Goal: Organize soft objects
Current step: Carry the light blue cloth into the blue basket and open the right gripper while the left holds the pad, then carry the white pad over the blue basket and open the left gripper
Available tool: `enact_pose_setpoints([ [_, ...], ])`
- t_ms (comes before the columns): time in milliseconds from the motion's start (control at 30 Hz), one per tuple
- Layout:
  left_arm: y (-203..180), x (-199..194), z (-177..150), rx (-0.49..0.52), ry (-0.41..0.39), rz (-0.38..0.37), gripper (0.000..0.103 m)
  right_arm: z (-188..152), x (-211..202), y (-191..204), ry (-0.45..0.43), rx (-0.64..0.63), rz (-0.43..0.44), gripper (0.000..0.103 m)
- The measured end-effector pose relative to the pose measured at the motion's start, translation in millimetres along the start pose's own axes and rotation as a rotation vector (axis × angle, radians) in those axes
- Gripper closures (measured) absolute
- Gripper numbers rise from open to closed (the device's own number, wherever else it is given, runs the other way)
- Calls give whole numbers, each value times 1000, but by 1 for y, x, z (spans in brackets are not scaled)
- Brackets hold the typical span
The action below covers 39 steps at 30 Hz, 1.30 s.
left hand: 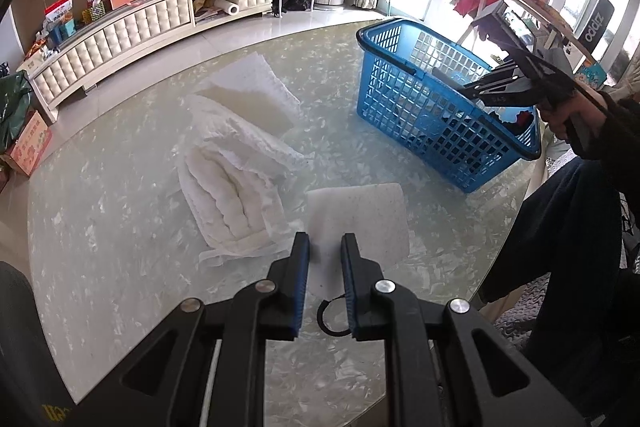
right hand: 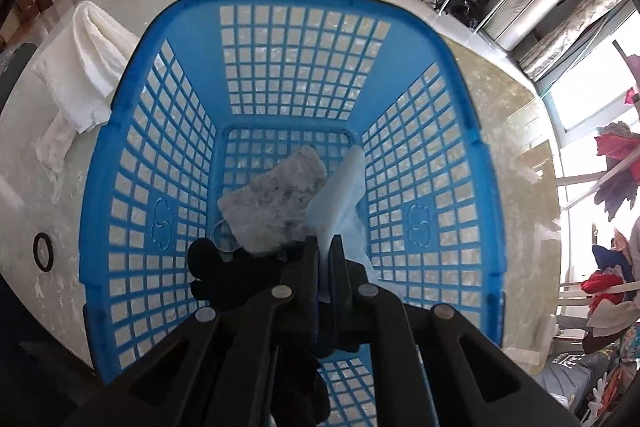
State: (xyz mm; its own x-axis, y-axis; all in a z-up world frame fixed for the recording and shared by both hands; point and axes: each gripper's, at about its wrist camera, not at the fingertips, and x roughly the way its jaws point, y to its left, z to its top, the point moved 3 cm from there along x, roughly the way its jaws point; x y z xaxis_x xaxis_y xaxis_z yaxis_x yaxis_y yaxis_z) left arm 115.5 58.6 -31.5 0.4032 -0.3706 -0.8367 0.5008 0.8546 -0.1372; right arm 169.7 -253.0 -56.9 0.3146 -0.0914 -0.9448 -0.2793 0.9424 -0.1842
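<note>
Right tongs (right hand: 329, 247) clamped on a pale blue sheet (right hand: 344, 195), held inside the blue plastic lattice basket (right hand: 120, 155) with a grey fluffy pad (right hand: 276, 207) (already deposited). Left tongs (left hand: 325, 247) slightly apart, empty, over a white square pad (left hand: 360, 215); crumpled white towels (left hand: 232, 179) remain on the bench (left hand: 120, 227).

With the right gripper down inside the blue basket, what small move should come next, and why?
Probably open the right gripper: it is shut on a pale blue cloth that already hangs inside the blue basket, beside a grey fuzzy piece on its floor. Letting go should drop the cloth in.
</note>
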Motion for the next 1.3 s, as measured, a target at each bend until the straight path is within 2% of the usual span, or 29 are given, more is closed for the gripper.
enact_pose_setpoints([
  [200, -2, 2, 1, 3, 6, 0, 89, -5, -3, 1, 0, 3, 16, 98],
  [267, -2, 3, 0, 5, 9, 2, 89, -4, -5, 0, -9, 4, 7, 95],
  [333, -1, 5, 0, 4, 13, 6, 89, -3, -7, -2, -21, 4, -9, 75],
  [367, -1, 5, 0, 2, 13, 7, 89, -3, -8, -3, -26, 5, -7, 69],
  [433, 0, 5, 0, -2, 15, 10, 89, -4, -14, -2, -44, 13, -4, 49],
  [467, 1, 6, -1, -5, 15, 13, 89, -5, -18, -2, -57, 13, -11, 43],
  [500, 1, 6, -1, -10, 16, 13, 89, -4, -22, -2, -69, 10, -19, 31],
  [533, 2, 6, -1, -15, 16, 11, 89, -5, -27, -2, -83, 6, -27, 24],
  [633, 0, 6, -1, -10, 11, 10, 89, -6, -42, -5, -121, 6, -50, 13],
  [700, -4, 5, 1, 3, 11, 12, 89, -9, -48, -8, -142, 23, -35, 7],
  [867, -15, 4, 11, 22, 11, 22, 89, -19, -65, -20, -201, 83, 9, 1],
  [1033, -35, -3, 29, 19, -6, -1, 89, -34, -86, -37, -263, 124, 34, 0],
  [1300, -72, -27, 67, 38, -51, -14, 89, -67, -94, -39, -318, 99, 35, 0],
])
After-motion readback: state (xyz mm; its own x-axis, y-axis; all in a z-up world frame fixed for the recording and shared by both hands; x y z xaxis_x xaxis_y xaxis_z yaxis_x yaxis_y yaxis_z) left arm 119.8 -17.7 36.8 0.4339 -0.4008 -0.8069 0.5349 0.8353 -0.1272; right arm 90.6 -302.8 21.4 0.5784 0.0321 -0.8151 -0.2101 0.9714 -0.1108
